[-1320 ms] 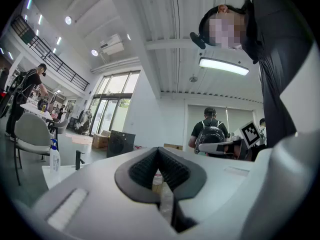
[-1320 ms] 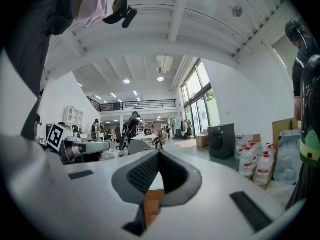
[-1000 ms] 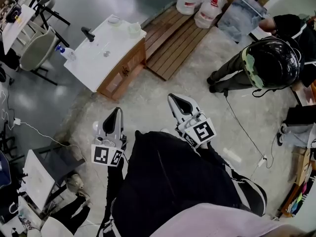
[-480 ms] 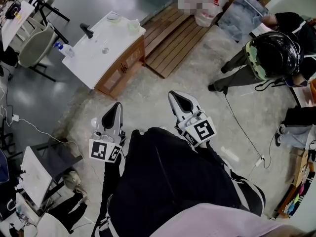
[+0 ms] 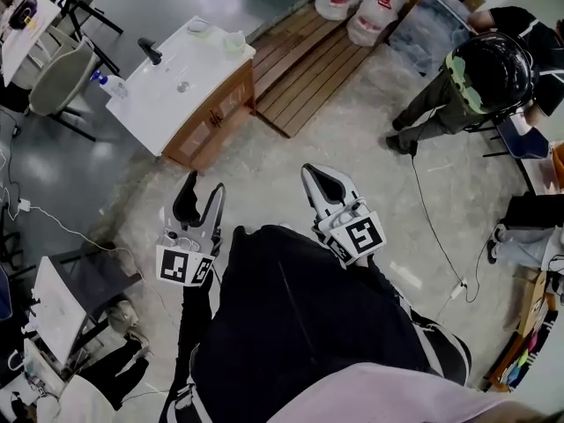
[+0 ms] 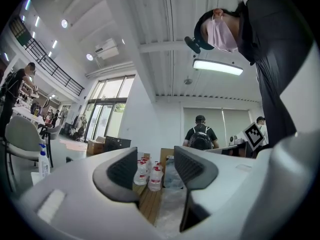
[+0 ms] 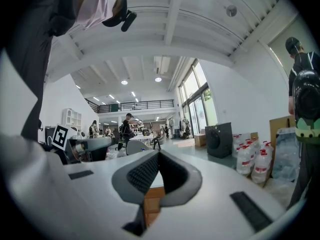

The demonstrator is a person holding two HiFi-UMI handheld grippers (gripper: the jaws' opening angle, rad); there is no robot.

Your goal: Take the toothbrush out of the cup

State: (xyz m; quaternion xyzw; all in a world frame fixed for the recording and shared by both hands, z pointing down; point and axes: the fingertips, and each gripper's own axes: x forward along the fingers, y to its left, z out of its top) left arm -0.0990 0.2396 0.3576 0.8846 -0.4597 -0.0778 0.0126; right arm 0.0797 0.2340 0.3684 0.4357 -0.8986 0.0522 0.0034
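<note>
A white sink counter (image 5: pixel 167 104) on a wooden cabinet stands far ahead at the upper left of the head view. A pale cup (image 5: pixel 233 42) sits at its far corner; no toothbrush can be made out at this distance. My left gripper (image 5: pixel 203 189) hangs over the concrete floor, well short of the counter. Its jaws are opening and nothing is between them (image 6: pixel 156 171). My right gripper (image 5: pixel 320 177) is beside it, shut and empty (image 7: pixel 159 163). Both point level across the room.
A black faucet (image 5: pixel 152 55) and a small bowl (image 5: pixel 201 30) are on the counter. A wooden pallet (image 5: pixel 304 64) and water jugs (image 5: pixel 352 3) lie beyond. A person in a dark helmet (image 5: pixel 485 69) stands at the right. Chairs (image 5: pixel 57 82) stand at the left, and a cable (image 5: pixel 432 227) runs across the floor.
The left gripper's jaws, shut in both earlier frames, now stand apart. Both grippers have edged forward toward the counter. The helmeted person has shifted to the right.
</note>
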